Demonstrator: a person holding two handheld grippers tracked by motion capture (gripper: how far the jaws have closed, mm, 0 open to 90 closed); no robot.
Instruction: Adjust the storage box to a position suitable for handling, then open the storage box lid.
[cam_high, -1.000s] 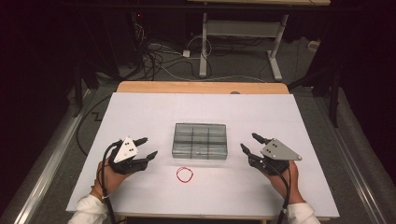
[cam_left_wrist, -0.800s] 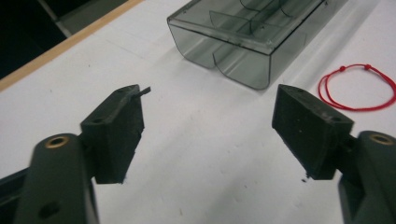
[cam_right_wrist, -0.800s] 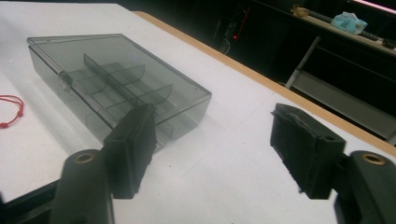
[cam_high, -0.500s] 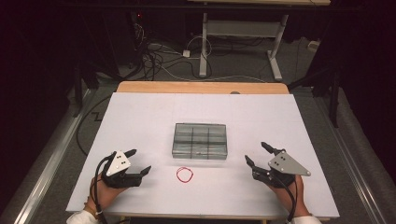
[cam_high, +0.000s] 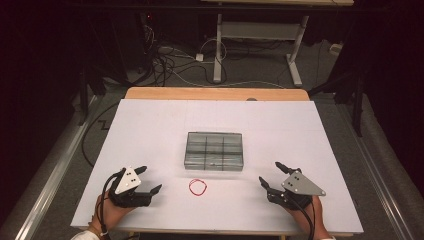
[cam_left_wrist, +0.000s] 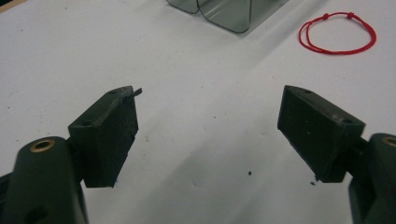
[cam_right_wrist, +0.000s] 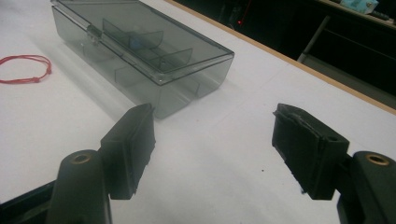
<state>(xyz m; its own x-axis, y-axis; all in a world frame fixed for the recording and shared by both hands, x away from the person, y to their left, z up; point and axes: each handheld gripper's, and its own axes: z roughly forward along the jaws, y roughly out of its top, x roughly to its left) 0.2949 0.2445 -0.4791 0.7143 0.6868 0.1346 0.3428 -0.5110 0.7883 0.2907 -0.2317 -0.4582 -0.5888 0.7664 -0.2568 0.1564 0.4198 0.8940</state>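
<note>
Grippers low in frame, left gripper (cam_high: 148, 181) and right gripper (cam_high: 269, 176) both spread and empty, flanking red cord loop (cam_high: 198, 187) just below closed compartment box (cam_high: 215, 150) at centre, likely staged for pickup

Dark room — grey floor (cam_high: 240, 75), tangled cables (cam_high: 170, 62), white desk frame (cam_high: 255, 35)

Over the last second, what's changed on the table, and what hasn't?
Both hands drew back toward the person's edge of the table and sank a little: the left claw and the right claw now sit farther from the clear divided box. Their jaws have just been opening and stand apart with nothing between them. The box and the red string loop lie unmoved on the white table.
</note>
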